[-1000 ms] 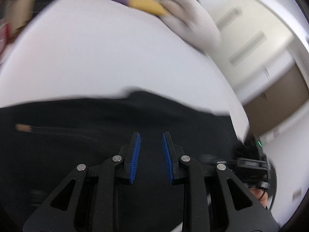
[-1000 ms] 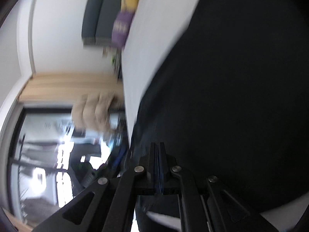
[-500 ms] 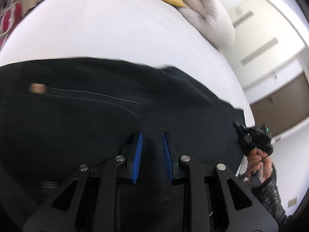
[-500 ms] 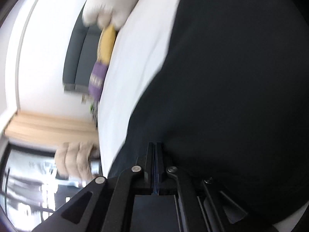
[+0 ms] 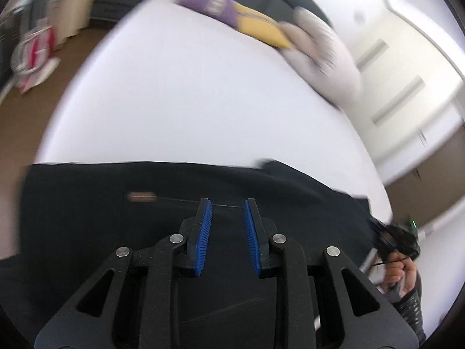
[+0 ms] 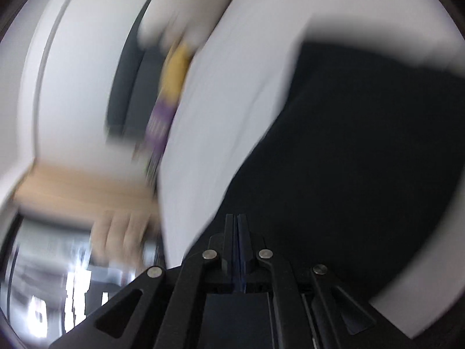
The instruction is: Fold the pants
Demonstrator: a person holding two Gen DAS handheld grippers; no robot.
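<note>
The black pants (image 5: pixel 145 209) lie spread across the near part of a white bed (image 5: pixel 189 101). My left gripper (image 5: pixel 226 206) is open and empty, hovering just above the pants' middle. A small tan label (image 5: pixel 141 196) shows on the cloth to its left. In the right wrist view the pants (image 6: pixel 363 160) fill the right side. My right gripper (image 6: pixel 238 221) is shut, its blue pads pressed together at the pants' edge; whether cloth is between them is hidden. The right gripper and the hand holding it also show in the left wrist view (image 5: pixel 398 241) at the pants' far right end.
A purple and yellow cushion (image 5: pixel 238 17) and a pale puffy pillow (image 5: pixel 322 55) lie at the bed's far edge. A dark headboard (image 6: pixel 128 64) stands behind them. Brown floor (image 5: pixel 35 101) and clutter lie left of the bed. Both views are motion-blurred.
The left gripper has pulled back and tilted up, so more white bed shows beyond the pants. The right view has swung, with the pants' edge now further right. Both jaws kept their state.
</note>
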